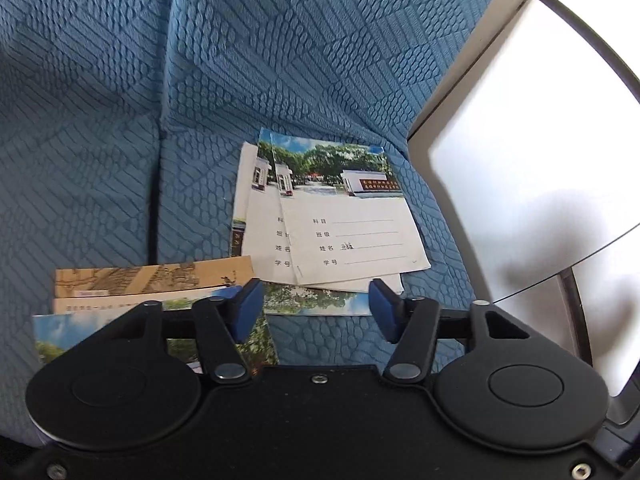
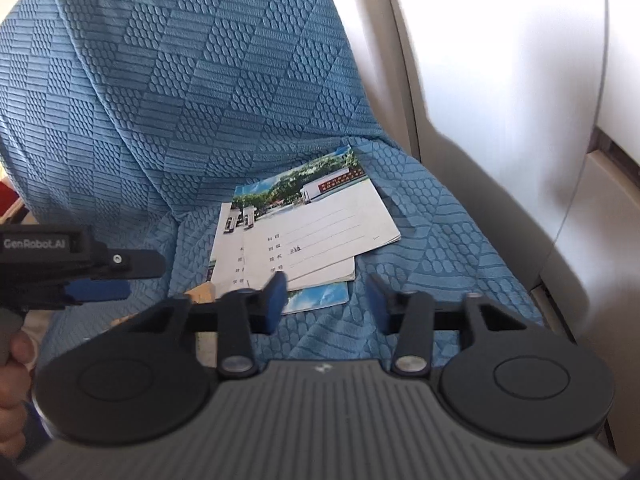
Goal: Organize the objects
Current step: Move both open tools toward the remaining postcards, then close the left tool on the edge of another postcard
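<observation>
Both grippers, left [image 1: 316, 314] and right [image 2: 326, 304], are held apart and empty; loose notebooks [image 1: 344, 220] could perhaps be scattered by a skewed pinch.

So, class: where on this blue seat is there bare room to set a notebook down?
Free: the blue cover left of the notebook pile, and the strip between that pile and the pale armrest. Crowded: the front left, where brown booklets and photo covers overlap under the left gripper.
</observation>
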Demonstrator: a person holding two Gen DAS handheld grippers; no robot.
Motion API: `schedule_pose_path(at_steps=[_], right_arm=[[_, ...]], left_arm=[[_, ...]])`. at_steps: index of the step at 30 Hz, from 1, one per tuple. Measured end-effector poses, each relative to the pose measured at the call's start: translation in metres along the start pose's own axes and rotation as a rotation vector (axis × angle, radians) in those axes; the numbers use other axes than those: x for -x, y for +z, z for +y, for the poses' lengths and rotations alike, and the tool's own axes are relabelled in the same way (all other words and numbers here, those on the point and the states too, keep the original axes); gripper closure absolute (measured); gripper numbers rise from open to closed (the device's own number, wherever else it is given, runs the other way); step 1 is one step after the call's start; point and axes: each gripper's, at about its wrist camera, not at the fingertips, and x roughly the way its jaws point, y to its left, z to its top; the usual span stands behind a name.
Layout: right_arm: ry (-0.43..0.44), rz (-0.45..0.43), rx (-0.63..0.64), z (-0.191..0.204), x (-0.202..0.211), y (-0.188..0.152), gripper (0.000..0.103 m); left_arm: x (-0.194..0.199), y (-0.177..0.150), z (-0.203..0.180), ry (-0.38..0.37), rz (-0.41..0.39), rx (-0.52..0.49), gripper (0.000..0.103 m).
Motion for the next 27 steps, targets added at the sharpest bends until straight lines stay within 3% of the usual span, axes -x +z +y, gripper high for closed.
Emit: schedule_pose_path(at_steps=[2,11,19,25,27], right_arm=[[0.009,0.007,-0.007,-0.006,-0.013,0.004,0.074],[0.025,0.032,-0.030,-0.031,-0.070,0.021,0.075],[-0.002,0.034,-0.020,-0.025,-0.108,0.013,0.075],[-0.015,0.038,0.003,-0.025,-0.119,0.013,0.078],[-0.020,0.037,0.020,-0.023,-0.120,0.012,0.078]], left_arm=[[-0.017,0.005,0.002,-0.023,0.035,0.013,0.057],[-0.073,0.017,0.001,-0.078,0.138,0.038,0.071],[-0.113,0.022,0.012,-0.059,0.226,0.118,0.072],[-0.123,0.028,0.019,-0.103,0.235,0.183,0.071],[-0.125,0.030,0.022,-0.127,0.243,0.215,0.066]])
